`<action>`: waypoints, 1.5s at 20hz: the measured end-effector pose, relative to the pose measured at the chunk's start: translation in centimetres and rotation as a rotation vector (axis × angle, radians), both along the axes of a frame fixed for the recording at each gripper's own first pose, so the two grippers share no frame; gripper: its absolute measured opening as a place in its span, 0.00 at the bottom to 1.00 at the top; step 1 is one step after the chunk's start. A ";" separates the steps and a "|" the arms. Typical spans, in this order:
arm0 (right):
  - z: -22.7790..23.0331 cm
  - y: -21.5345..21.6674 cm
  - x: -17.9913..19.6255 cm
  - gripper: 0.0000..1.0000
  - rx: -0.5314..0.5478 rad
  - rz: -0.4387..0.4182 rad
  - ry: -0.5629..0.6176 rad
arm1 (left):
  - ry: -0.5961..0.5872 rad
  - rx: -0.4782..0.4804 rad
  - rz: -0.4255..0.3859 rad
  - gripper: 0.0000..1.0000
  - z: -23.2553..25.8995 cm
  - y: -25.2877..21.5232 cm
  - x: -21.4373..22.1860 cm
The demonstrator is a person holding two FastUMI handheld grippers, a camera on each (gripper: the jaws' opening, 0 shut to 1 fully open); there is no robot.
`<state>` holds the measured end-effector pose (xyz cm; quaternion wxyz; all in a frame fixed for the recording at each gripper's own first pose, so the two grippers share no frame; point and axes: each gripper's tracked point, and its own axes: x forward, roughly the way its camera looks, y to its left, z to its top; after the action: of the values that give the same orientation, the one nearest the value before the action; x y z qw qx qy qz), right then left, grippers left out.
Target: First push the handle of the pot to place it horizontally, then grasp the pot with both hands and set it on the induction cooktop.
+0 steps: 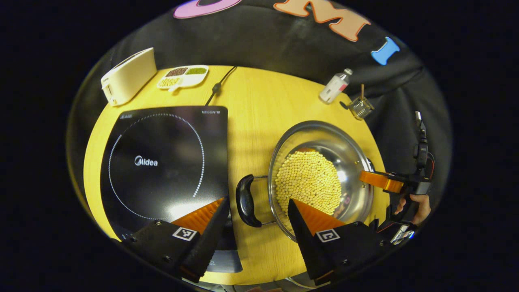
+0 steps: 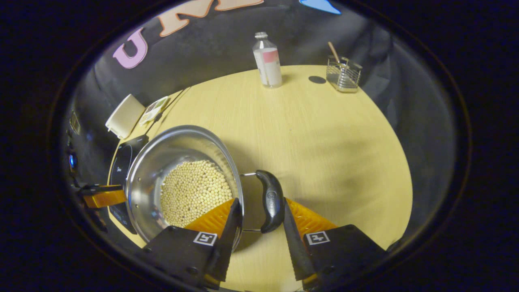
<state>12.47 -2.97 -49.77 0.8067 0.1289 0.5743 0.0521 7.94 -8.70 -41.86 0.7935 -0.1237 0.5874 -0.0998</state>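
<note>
A steel pot [image 1: 350,160] holding pale round beans [image 1: 308,182] stands on the yellow table, right of the black induction cooktop [image 1: 162,162]. Its black left handle [image 1: 245,200] lies between the fingers of my left gripper [image 1: 257,199], which is open and not pressing it. At the pot's far rim one of my right gripper's fingers [image 1: 379,179] shows, with a hand behind it. In the right gripper view the pot [image 2: 162,158] has its other black handle [image 2: 271,200] inside my open right gripper [image 2: 261,200]; the right finger is close against it, the left one by the rim.
A white box [image 1: 127,75] and a divided dish of grains [image 1: 182,76] sit behind the cooktop, with a cable [image 1: 217,87] beside them. A bottle [image 2: 267,61] and a wire basket [image 2: 344,75] stand at the table's [image 2: 324,142] far edge.
</note>
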 end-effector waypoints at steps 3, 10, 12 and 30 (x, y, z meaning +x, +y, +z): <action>-0.9 0.2 0.5 0.65 0.037 -0.018 0.021 | 0.029 -0.019 0.010 0.88 -0.7 -0.9 0.0; -2.8 0.4 0.3 0.60 0.027 -0.004 0.073 | 0.068 0.052 0.002 0.80 -2.9 -0.8 1.1; -3.1 0.3 0.1 0.60 0.022 -0.003 0.090 | 0.082 0.071 0.005 0.75 -3.6 -0.8 1.4; -1.0 -0.5 -0.9 0.54 0.092 -0.124 0.145 | 0.112 0.094 -0.037 0.57 -2.9 -1.4 1.8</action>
<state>11.62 -3.52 -50.73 0.7578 0.2044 0.6193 0.0188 9.74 -10.10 -44.72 0.7623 -0.0809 0.6372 -0.0795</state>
